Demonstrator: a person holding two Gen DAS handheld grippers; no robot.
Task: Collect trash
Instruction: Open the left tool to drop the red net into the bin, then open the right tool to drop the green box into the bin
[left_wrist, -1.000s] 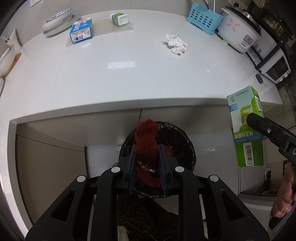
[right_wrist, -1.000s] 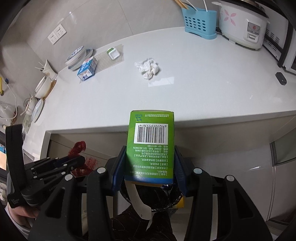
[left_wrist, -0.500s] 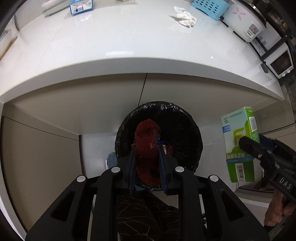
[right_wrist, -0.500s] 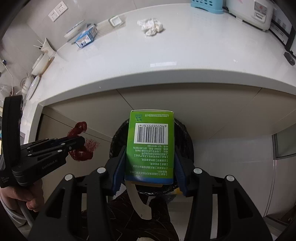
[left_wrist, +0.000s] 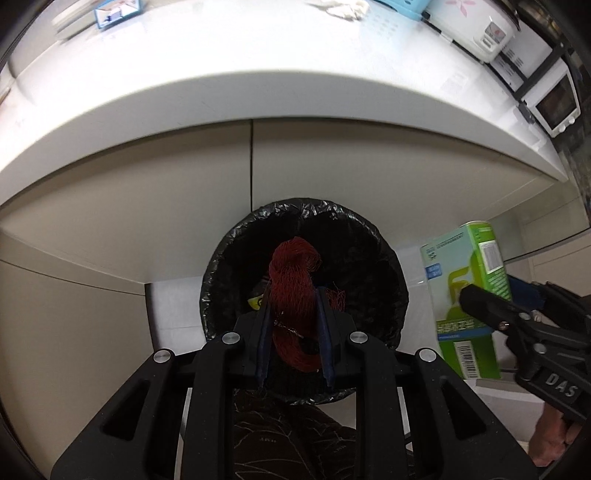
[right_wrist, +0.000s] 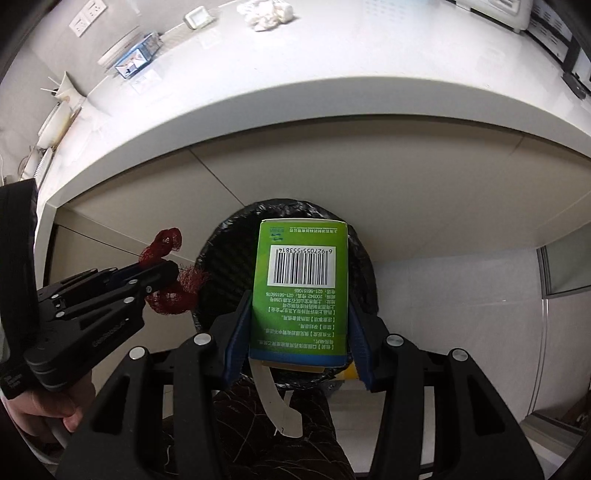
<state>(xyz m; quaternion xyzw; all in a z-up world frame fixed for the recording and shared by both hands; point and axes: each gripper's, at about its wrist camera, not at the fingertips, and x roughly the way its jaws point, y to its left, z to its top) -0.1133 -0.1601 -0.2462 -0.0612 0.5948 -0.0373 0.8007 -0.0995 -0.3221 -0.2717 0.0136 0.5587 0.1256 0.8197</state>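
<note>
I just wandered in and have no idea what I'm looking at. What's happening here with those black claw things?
A person is clearing trash with a hand-held tool in each hand. The left tool grips a bundle of red mesh netting, and the right tool grips a green carton. Both are held over a bin lined with a black bag standing below the white counter. Nothing is dropped yet. A crumpled tissue lies on the counter.
</note>
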